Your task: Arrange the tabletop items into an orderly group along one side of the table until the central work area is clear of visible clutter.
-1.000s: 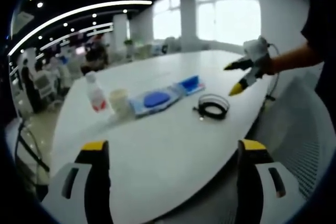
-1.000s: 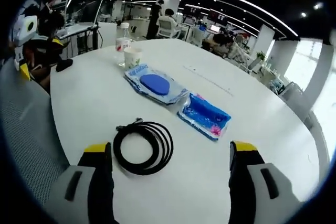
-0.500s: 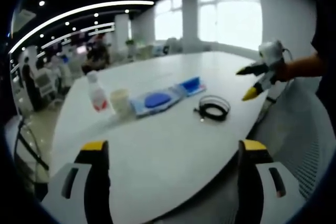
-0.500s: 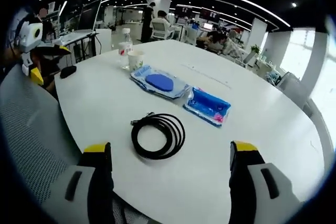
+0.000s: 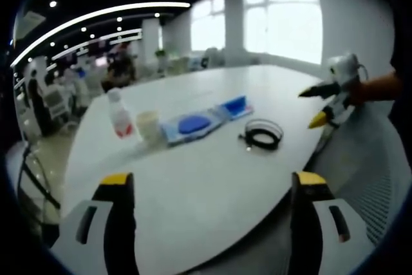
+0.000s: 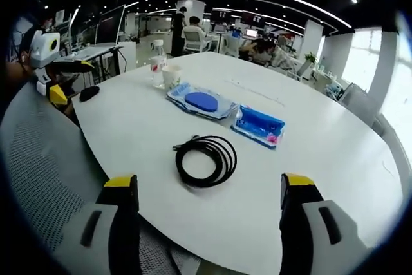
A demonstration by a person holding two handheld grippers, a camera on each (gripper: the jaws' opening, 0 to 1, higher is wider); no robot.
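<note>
On the white table (image 6: 129, 140), left to right in the right gripper view: black mouse (image 6: 89, 93) near the edge, clear bottle (image 6: 156, 64) with a paper cup (image 6: 171, 76) just beside it, flat packet with a blue disc (image 6: 201, 102), blue pouch (image 6: 258, 126), and nearer the camera a coiled black cable (image 6: 206, 160); items form a loose diagonal line across the middle, so judging by that, nothing is grouped to one side yet and the whole tidy is left; left tongs (image 5: 207, 188) wide open, empty, held off the table edge over a mesh chair; right tongs (image 6: 209, 188) likewise open and empty, hovering short of the cable, aimed at it
</note>
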